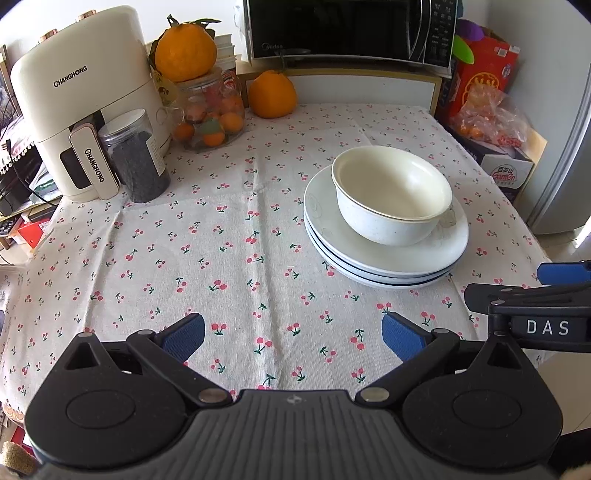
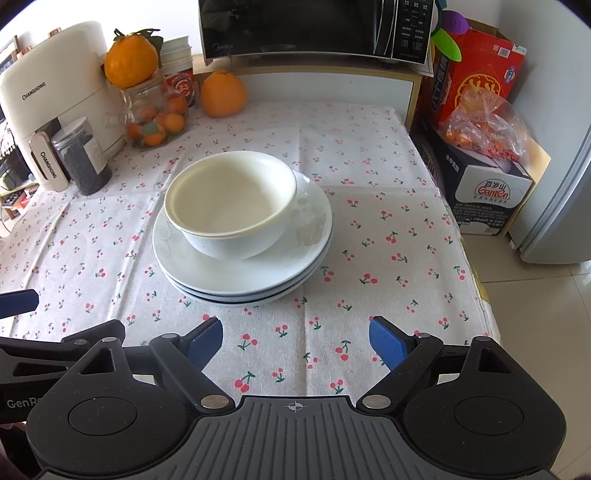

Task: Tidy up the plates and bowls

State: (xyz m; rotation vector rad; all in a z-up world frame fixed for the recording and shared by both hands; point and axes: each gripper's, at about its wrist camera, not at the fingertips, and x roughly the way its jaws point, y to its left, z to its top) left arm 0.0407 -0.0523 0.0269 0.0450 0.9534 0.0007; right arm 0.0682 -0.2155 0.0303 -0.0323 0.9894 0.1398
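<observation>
At the far left, about ten o'clock on the bench (image 2: 388,177), stands a cream air fryer (image 1: 81,103) with a dark-filled clear canister (image 1: 135,158) just beside it. Next, at eleven o'clock, a glass jar of small oranges (image 1: 210,114) carries a big orange (image 1: 184,50) on its lid, and a second orange (image 1: 272,94) sits on the cherry-print cloth below the microwave (image 1: 351,29). The left tongs (image 1: 293,338) hang spread over bare cloth, pinching nothing. At the middle, the white bowls (image 2: 231,206), nested, sit on a stack of plates (image 2: 243,273), a little toward nine o'clock of the stack's centre. The right tongs (image 2: 296,341) at six o'clock are spread too, just short of the plates' near rim. Cartons (image 2: 480,199) stand at two o'clock.
</observation>
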